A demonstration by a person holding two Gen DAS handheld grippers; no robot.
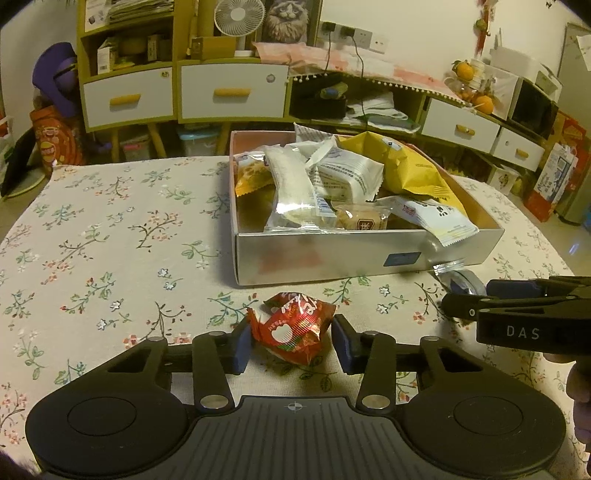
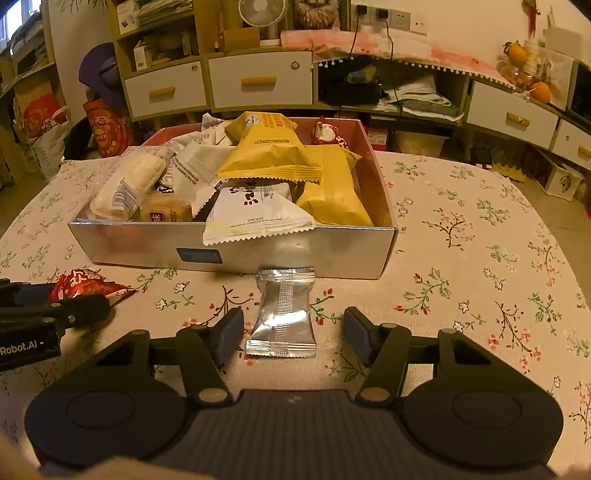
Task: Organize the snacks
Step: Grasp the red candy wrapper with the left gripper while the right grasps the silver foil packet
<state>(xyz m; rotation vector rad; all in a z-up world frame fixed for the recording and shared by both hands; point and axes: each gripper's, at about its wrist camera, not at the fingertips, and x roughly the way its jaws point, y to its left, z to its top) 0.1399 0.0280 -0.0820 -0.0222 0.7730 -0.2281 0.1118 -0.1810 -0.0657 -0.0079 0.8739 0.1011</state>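
A red-wrapped snack (image 1: pixel 295 328) lies on the floral tablecloth between the blue pads of my left gripper (image 1: pixel 291 339). The left pad (image 1: pixel 242 345) touches the wrapper and the right pad sits at its edge without squeezing it. A silver foil packet (image 2: pixel 282 317) lies just in front of the silver box (image 2: pixel 332 254). My right gripper (image 2: pixel 293 332) straddles the packet, open, with a gap on each side. The box (image 1: pixel 332 254) holds several yellow and white snack packs. Each gripper shows in the other's view: the right gripper (image 1: pixel 469 295), the left gripper (image 2: pixel 70 295) at the red snack (image 2: pixel 88 282).
The table's floral cloth (image 1: pixel 110 229) stretches left of the box and to its right (image 2: pixel 480 240). Beyond the far edge stand yellow cabinets with white drawers (image 1: pixel 232 92), a fan (image 1: pixel 240 18) and floor clutter. A white pack (image 2: pixel 255 218) overhangs the box's front wall.
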